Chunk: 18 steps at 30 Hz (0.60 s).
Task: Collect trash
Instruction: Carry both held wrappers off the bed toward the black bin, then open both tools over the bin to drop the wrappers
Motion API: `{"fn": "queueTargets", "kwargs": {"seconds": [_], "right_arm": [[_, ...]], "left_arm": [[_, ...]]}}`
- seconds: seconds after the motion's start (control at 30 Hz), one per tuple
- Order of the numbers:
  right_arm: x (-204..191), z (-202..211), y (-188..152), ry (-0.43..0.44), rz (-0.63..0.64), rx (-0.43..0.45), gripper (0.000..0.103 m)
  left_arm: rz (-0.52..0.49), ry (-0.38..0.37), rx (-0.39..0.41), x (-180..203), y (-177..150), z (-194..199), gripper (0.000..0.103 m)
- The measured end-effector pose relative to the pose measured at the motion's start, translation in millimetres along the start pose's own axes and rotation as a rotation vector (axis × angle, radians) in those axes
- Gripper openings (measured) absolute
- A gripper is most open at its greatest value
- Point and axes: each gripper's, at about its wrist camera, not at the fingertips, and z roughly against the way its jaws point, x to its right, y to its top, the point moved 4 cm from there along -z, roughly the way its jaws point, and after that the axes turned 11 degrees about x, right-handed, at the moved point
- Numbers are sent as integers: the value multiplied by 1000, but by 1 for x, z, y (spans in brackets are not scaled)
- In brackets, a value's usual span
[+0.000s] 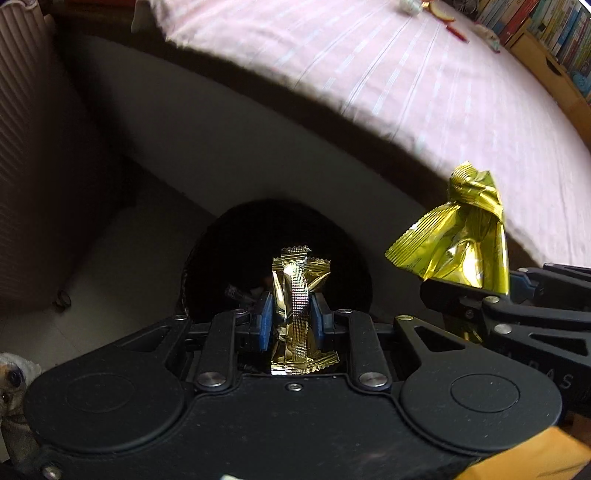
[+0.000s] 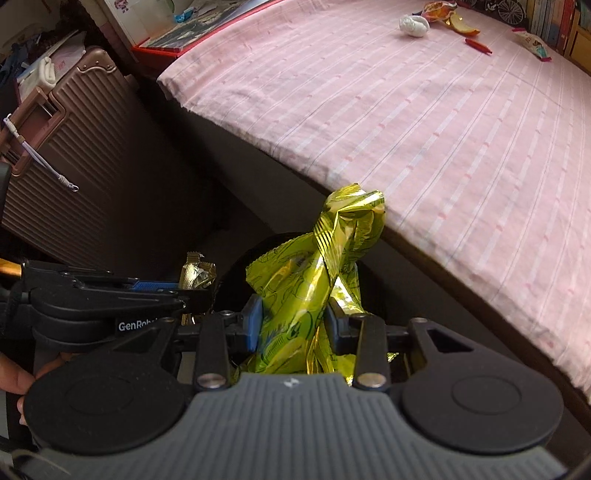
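On the left side, the left gripper was closed narrow on a small gold wrapper, with the blue pads pressing it from both sides. The wrapper stood with its long axis along the fingers, and its crimped top edge pointed forward. Directly beyond this wrapper, in the left wrist view, was the dark round mouth of the black bin, which stood on the floor against the side of the bed. So the bin lay straight ahead of and below the left gripper, and I judge that this gripper was the nearer one; the wrapper would probably fall inside if the jaws opened there.

To the right, the right gripper was clamped on a bigger crumpled yellow-green snack bag. The bag also rose along the fingers, and its twisted top leaned a little toward the bed edge. In the right wrist view the bin was mostly hidden behind this bag, so I cannot tell exactly how well it was lined up; it seemed to need a small move toward the left.

Farther right, at the far end of the pink sheet, more rubbish lay: a white crumpled paper, a piece of peel and a snack packet, all well apart from both grippers.
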Motion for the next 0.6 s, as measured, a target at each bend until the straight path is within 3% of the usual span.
{"fn": "queueTargets", "kwargs": {"seconds": [0.6], "right_arm": [[-5, -48, -2, -29, -53, -87, 41]], "left_arm": [[-53, 25, -146, -19, -10, -57, 22]]}}
